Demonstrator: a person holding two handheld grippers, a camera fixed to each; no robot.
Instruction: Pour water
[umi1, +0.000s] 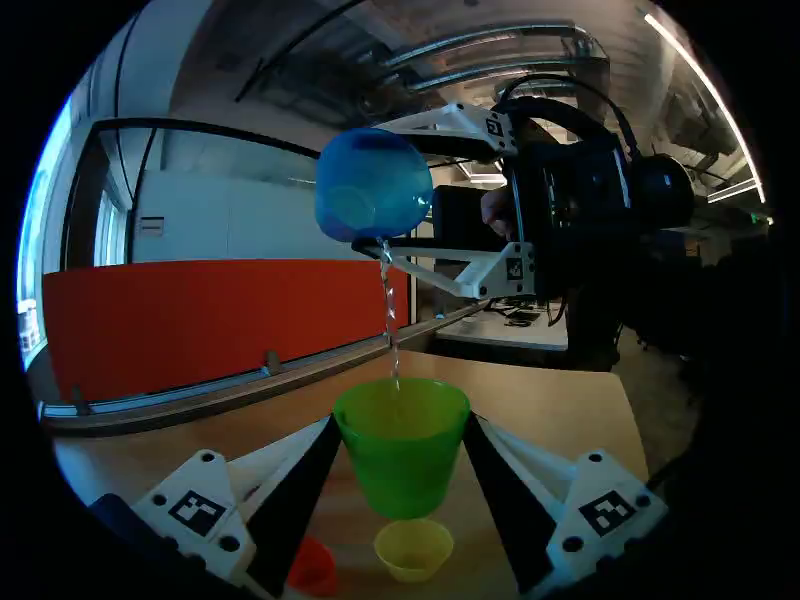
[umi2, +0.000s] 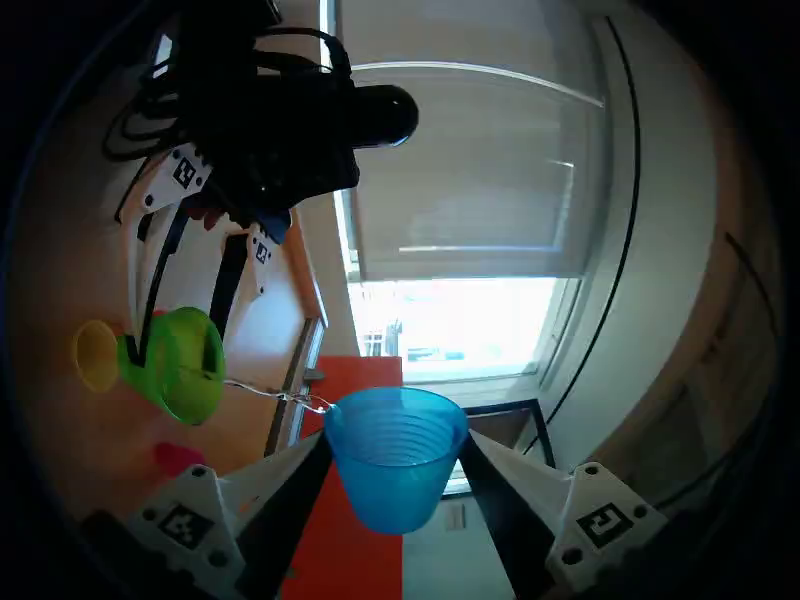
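Left gripper view is showing us the left tool (umi1: 400, 450) pressing both fingers against the sides of a green cup (umi1: 402, 480), which we are holding upright at lower centre of the frame. At upper centre the right tool (umi1: 392, 185) is clamping a blue cup (umi1: 365, 170) between its two white fingers and tipping it steeply. A thin stream of water (umi1: 390, 310) is running from the blue cup's lower edge straight down into the green cup's open mouth. Part of a hand (umi1: 495, 210) is showing behind that tool, just right of the blue cup. Along the bottom edge a small yellow cup (umi1: 413, 548) is sitting on the wooden bench (umi1: 560, 410) just below the green cup's base, with a red cup (umi1: 312, 568) to its left. An orange partition (umi1: 200, 310) is running across the left middle, behind the bench.

Right gripper view is giving us the blue cup at lower centre, gripped on both sides, the water crossing leftward from its rim to the green cup at middle left, while a bright window (umi2: 460, 320) is glowing at centre
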